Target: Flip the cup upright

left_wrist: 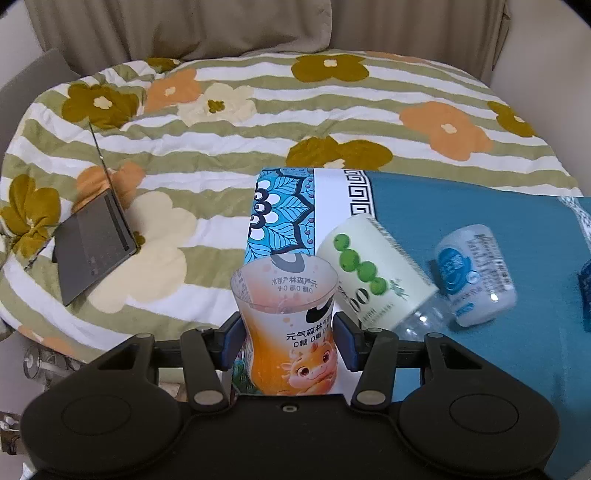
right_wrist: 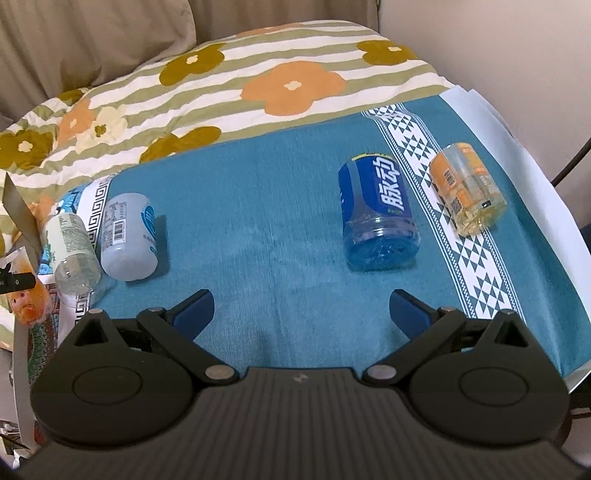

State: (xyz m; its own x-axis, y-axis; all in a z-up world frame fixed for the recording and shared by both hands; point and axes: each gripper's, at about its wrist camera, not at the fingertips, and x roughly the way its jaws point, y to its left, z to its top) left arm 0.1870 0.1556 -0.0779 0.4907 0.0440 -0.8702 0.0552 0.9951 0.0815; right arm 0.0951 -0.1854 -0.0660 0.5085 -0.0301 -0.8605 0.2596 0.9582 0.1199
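Observation:
My left gripper (left_wrist: 290, 338) is shut on an orange plastic cup with a cartoon dragon (left_wrist: 291, 332), which stands upright between the blue pads, open mouth up. This cup shows at the far left of the right wrist view (right_wrist: 31, 302). A pale green cup with green dots (left_wrist: 369, 273) lies on its side just right of it. A white-and-blue cup (left_wrist: 476, 273) lies on its side further right. My right gripper (right_wrist: 301, 314) is open and empty above the teal cloth (right_wrist: 258, 221). A blue cup (right_wrist: 376, 214) and an orange-labelled clear cup (right_wrist: 467, 188) lie on their sides ahead of it.
A flowered striped quilt (left_wrist: 258, 122) covers the bed behind the cloth. An open laptop (left_wrist: 92, 243) rests on the quilt at the left. Beige pillows (left_wrist: 184, 29) are at the back. The cloth's white edge (right_wrist: 535, 177) drops off at the right.

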